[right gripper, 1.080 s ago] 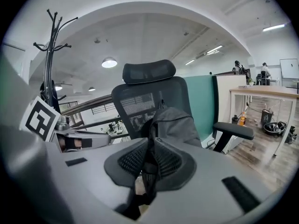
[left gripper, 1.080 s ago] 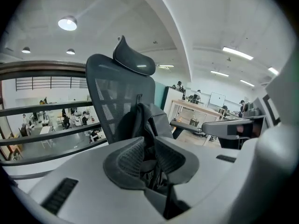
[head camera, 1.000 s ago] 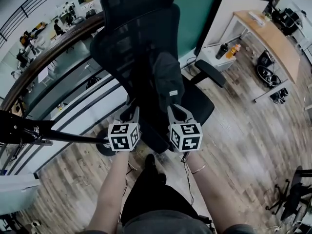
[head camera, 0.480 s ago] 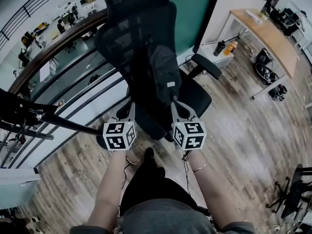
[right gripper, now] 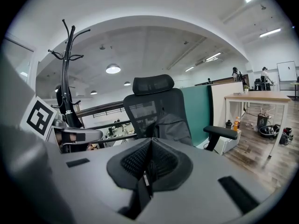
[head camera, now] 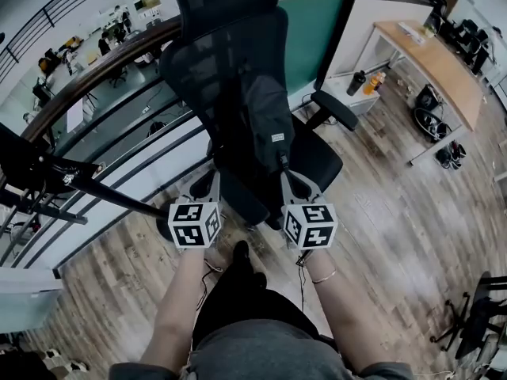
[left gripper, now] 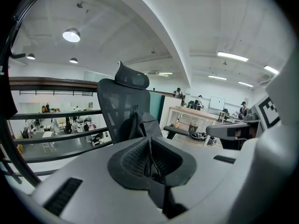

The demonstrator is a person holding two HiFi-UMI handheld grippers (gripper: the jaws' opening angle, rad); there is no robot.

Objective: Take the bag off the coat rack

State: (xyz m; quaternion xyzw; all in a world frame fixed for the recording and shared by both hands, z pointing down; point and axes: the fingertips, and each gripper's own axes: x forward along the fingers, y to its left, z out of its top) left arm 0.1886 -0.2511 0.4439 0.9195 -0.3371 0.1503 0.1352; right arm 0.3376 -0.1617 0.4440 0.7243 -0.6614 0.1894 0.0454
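A dark bag (head camera: 268, 117) leans upright on the seat of a black mesh office chair (head camera: 230, 46), against its backrest. The bag (left gripper: 148, 125) shows beyond the jaws in the left gripper view, and the bag (right gripper: 174, 122) likewise in the right gripper view. My left gripper (head camera: 214, 179) sits at the seat's front left, shut and holding nothing. Just below the bag's lower end is my right gripper (head camera: 283, 171), also shut and holding nothing. The black coat rack (right gripper: 67, 78) stands to the left; in the head view the coat rack (head camera: 95, 188) is a slanted pole.
A glass balustrade with a wooden rail (head camera: 87, 77) runs behind the chair. A green partition (head camera: 313, 34) stands at the back. A wooden desk (head camera: 436, 62) is at the right, with bottles (head camera: 372, 80) on a low white unit. My legs and a shoe (head camera: 242, 260) are below the grippers.
Both grippers have drawn back a little from the bag and sit slightly farther apart. The bag stays on the chair. The view has shifted a little.
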